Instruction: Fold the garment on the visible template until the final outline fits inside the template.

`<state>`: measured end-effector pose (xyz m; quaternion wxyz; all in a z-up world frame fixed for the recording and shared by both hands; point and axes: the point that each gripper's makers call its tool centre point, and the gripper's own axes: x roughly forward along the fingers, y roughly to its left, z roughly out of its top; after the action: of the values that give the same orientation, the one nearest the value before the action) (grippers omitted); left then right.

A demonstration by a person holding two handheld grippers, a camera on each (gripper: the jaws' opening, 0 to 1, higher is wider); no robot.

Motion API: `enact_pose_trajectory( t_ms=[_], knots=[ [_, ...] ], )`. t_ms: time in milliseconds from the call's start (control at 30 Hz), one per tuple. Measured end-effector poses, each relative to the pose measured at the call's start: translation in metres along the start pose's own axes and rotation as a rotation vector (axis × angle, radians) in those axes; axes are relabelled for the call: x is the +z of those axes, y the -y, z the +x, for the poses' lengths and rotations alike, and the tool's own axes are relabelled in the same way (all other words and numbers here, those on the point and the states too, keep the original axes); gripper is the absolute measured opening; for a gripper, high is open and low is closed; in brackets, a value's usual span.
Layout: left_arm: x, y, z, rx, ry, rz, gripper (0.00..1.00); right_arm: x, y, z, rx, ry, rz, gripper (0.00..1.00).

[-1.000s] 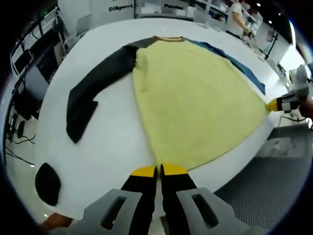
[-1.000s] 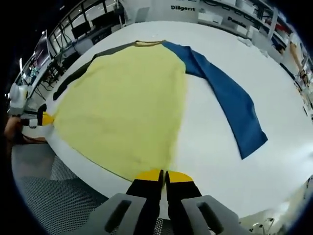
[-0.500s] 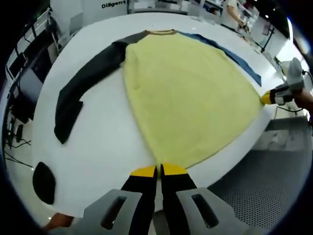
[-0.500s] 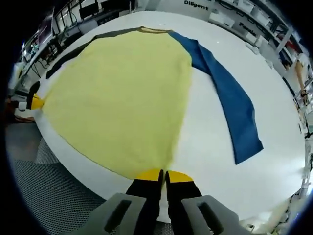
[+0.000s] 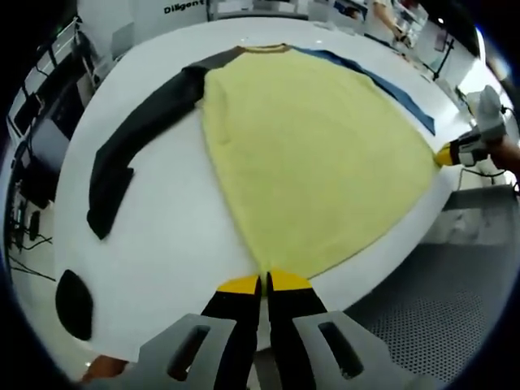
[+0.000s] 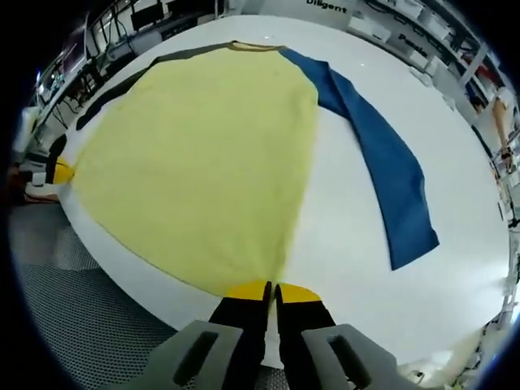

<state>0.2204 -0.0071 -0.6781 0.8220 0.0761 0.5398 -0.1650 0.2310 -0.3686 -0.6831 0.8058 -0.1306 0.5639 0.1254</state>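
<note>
Garment flat on white bench, collar far, sleeves splayed. Left tool & right tool each pinch hem corners at near edge.

Each view looks from a hem corner, close in, across the round white table toward the collar; both share the yellow-bodied, dark- and blue-sleeved garment, centre frame.

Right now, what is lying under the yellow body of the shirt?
The white table shows all around the yellow shirt body, which lies flat on it. Whether a template lies beneath cannot be seen, the cloth covers it. Both grippers, left and right, pinch the hem.
</note>
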Motion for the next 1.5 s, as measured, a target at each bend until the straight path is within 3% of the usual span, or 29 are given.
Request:
enact_pose_trajectory(
  t_ms=[367, 533, 600, 767, 933, 1067, 1133, 1267, 1400, 1500],
  knots=[
    [0.0, -0.001, -0.001, 0.014, 0.021, -0.001, 0.03, 0.0, 0.0, 0.0, 0.007, 0.008, 0.017, 0.0],
    [0.001, -0.005, -0.002, 0.03, 0.042, 0.001, 0.11, 0.0, 0.0, 0.0, 0.022, 0.019, 0.021, 0.0],
    [0.002, -0.006, -0.002, 0.032, 0.056, -0.005, 0.19, 0.001, 0.0, 0.0, 0.022, 0.027, 0.014, 0.01],
    [0.017, -0.011, -0.008, 0.057, 0.145, -0.016, 0.32, 0.014, 0.003, -0.012, 0.047, 0.117, 0.026, 0.27],
    [0.037, -0.013, -0.015, 0.072, 0.262, 0.002, 0.55, 0.04, 0.015, -0.025, 0.03, 0.269, -0.016, 0.37],
    [0.049, -0.014, -0.019, 0.083, 0.328, 0.011, 0.71, 0.052, 0.02, -0.03, 0.052, 0.337, 0.039, 0.6],
    [0.059, -0.013, -0.023, 0.084, 0.39, 0.015, 0.79, 0.057, 0.019, -0.032, 0.07, 0.37, 0.05, 0.65],
    [0.077, -0.012, -0.033, 0.072, 0.492, -0.012, 0.95, 0.066, 0.016, -0.038, 0.09, 0.43, 0.045, 0.9],
    [0.083, -0.008, -0.035, 0.033, 0.52, -0.03, 0.99, 0.076, 0.012, -0.043, 0.128, 0.486, 0.04, 0.99],
    [0.087, -0.007, -0.037, 0.032, 0.55, -0.037, 0.99, 0.079, 0.01, -0.046, 0.144, 0.503, 0.04, 0.99]
  ],
)
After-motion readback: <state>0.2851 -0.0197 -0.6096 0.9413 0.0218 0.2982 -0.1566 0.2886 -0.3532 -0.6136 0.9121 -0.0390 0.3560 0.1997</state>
